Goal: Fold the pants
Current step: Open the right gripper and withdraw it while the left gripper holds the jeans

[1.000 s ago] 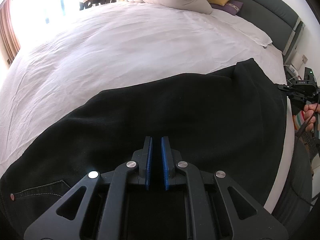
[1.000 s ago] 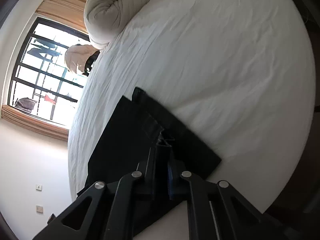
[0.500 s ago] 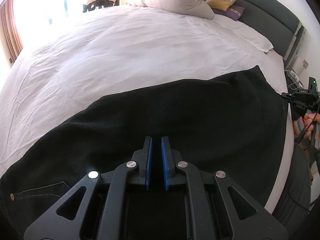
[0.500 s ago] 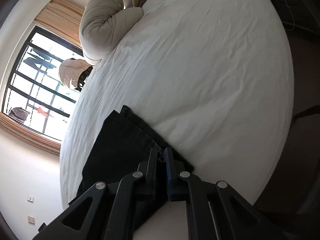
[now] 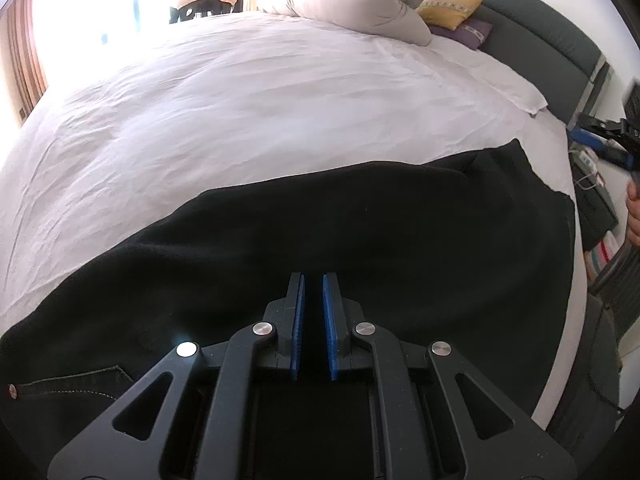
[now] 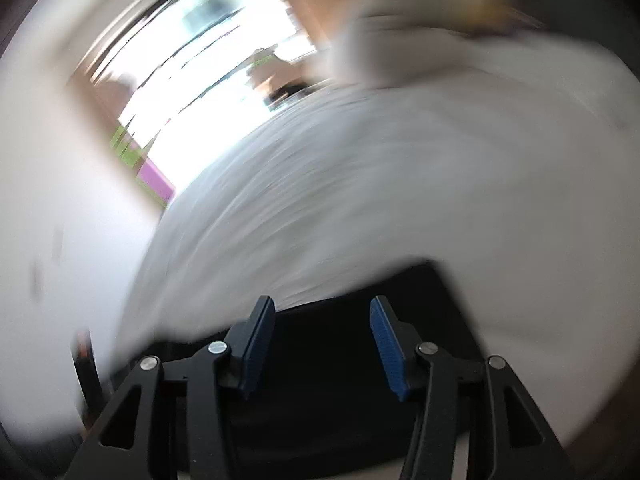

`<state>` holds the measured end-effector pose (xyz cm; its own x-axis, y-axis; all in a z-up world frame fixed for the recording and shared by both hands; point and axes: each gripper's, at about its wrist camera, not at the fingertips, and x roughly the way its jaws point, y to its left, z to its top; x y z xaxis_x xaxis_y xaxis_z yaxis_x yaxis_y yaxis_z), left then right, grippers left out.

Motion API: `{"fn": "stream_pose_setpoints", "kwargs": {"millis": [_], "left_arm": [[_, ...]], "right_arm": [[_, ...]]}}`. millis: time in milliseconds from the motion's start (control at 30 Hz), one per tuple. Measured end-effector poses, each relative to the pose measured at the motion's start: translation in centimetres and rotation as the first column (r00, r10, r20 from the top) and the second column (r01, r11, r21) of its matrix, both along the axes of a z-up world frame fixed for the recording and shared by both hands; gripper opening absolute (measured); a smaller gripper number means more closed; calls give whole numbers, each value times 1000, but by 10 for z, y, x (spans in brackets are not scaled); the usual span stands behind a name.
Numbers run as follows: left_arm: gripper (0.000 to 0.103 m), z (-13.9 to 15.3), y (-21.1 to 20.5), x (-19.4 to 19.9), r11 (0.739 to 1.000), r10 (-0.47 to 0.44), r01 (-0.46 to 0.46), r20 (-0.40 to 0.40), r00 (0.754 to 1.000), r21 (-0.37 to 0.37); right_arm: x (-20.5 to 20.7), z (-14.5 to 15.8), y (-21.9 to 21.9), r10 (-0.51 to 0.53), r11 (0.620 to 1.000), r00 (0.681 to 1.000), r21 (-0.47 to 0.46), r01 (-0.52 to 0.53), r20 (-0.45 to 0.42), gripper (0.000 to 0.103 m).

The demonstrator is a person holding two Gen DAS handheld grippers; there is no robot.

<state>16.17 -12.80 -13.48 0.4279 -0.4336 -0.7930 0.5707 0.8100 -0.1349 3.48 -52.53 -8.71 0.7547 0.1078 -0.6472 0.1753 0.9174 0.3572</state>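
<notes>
Black pants (image 5: 360, 232) lie flat across the near edge of the white bed (image 5: 260, 100), your left gripper (image 5: 314, 292) nearly closed over them holding nothing, right gripper (image 6: 322, 320) open; next, regrip for the following fold.

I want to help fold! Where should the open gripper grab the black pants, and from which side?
Probably the loose corner of the black pants at their right end, nearest the right gripper. Come in from the right, beyond the end hem, low along the white sheet: that edge lies flat and thin, so open fingers could slide around it.
</notes>
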Motion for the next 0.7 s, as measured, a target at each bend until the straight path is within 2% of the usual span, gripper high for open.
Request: {"fn": "stream_pose_setpoints", "kwargs": {"millis": [33, 67, 100, 133, 167, 233, 400, 533, 600, 700], "left_arm": [[9, 0, 2, 0, 1000, 1, -1, -3, 1000, -5], [9, 0, 3, 0, 1000, 1, -1, -7, 1000, -12], [9, 0, 5, 0, 1000, -1, 1, -12, 1000, -19], [9, 0, 7, 0, 1000, -4, 4, -16, 1000, -25], [9, 0, 9, 1, 999, -7, 7, -21, 1000, -32], [9, 0, 12, 2, 999, -9, 8, -28, 1000, -41], [9, -1, 18, 4, 997, -13, 10, -42, 999, -75], [9, -3, 21, 5, 995, -15, 9, -53, 998, -100], [9, -4, 24, 6, 994, -16, 10, -60, 998, -111], [9, -5, 26, 6, 992, -18, 10, -66, 998, -124]], "right_arm": [[24, 2, 25, 106, 986, 993, -123, -111, -51, 54], [42, 1, 46, 194, 950, 975, -229, -213, -105, 54], [60, -4, 65, 280, 897, 946, -305, -319, -167, 54], [76, -11, 80, 354, 843, 906, -342, -416, -231, 54], [89, -17, 87, 397, 805, 874, -351, -478, -279, 54], [112, -30, 92, 447, 748, 815, -346, -567, -368, 54], [143, -48, 84, 520, 679, 702, -263, -685, -486, 54], [154, -61, 82, 564, 612, 591, -189, -768, -577, 52], [160, -65, 83, 569, 593, 558, -169, -788, -604, 52], [171, -71, 79, 568, 582, 531, -150, -800, -629, 52]]}}
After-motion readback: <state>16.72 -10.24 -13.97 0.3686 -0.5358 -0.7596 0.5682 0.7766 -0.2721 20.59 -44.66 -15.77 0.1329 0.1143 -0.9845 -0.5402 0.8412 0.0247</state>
